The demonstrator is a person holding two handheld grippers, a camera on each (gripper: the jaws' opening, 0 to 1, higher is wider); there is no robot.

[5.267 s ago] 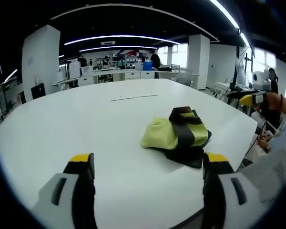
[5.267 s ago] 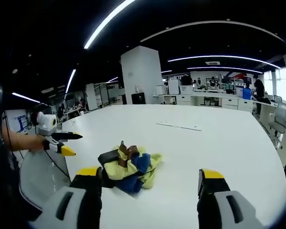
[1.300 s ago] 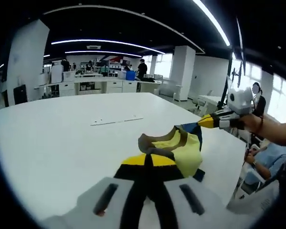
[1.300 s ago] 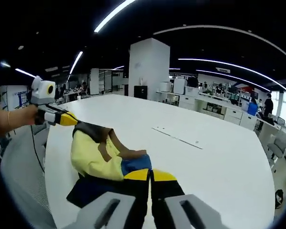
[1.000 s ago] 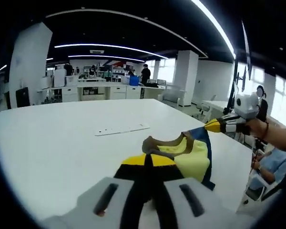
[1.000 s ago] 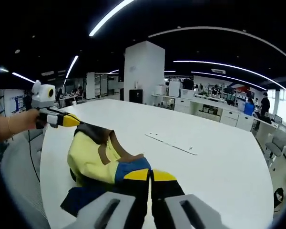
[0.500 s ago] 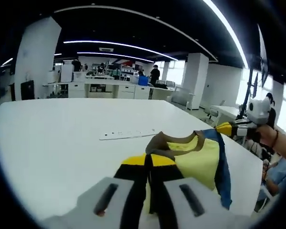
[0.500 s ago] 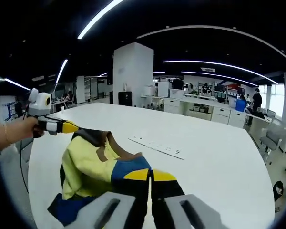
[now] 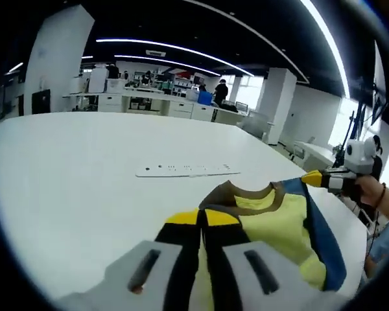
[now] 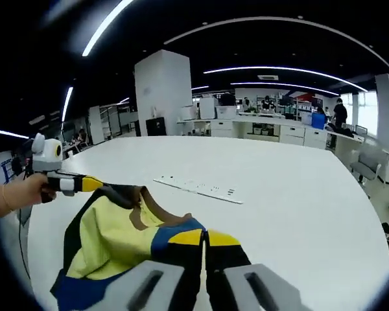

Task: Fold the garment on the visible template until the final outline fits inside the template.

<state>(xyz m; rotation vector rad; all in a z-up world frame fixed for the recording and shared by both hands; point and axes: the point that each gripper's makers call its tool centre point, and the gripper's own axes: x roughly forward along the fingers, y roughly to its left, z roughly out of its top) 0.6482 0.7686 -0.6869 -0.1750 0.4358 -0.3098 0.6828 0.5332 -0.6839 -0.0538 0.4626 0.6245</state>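
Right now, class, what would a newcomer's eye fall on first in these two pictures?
The yellow garment with blue and brown trim, held up over the white table between the two tools. The left tool is shut on its collar edge, the right tool on its blue part. Beyond it, a thin white strip lies flat on the table.

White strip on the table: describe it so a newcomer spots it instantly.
Start at the big white table. Beyond the yellow garment held up by both grippers lies a long, thin white strip, flat on the tabletop. It is the flat pale thing with small dark marks.
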